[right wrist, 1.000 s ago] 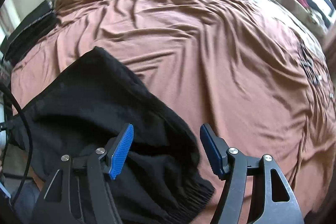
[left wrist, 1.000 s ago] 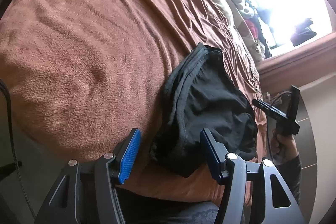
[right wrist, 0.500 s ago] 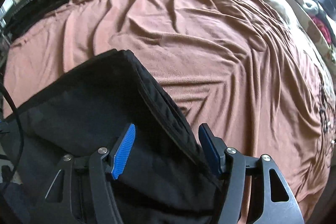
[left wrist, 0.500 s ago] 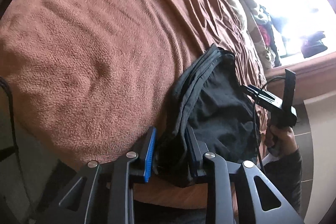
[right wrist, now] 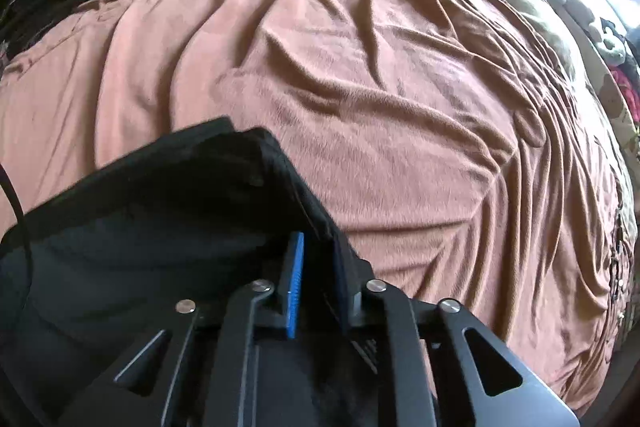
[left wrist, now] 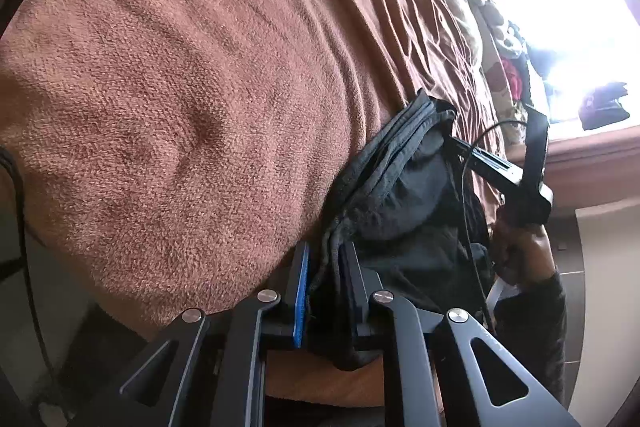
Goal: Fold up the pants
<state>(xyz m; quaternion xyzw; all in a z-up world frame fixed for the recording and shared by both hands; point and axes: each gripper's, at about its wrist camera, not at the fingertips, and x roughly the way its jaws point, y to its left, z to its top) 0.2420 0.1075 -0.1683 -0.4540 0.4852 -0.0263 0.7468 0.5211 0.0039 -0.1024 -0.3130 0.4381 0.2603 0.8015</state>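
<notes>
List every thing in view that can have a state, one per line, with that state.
black pants: bunched at the near edge of the bed, an edge pinched by each gripper.
left gripper: jaws closing, pants fabric between the pads.
right gripper: jaws closing, pants edge between the pads.
brown blanket: spread over the bed, wrinkled.

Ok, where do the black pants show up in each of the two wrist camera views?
Left wrist: black pants lower centre-right, bunched at the bed's near edge, in the closing left hand-held gripper.
Right wrist: black pants lower left.
Shared landmark: brown blanket beneath them.
</notes>
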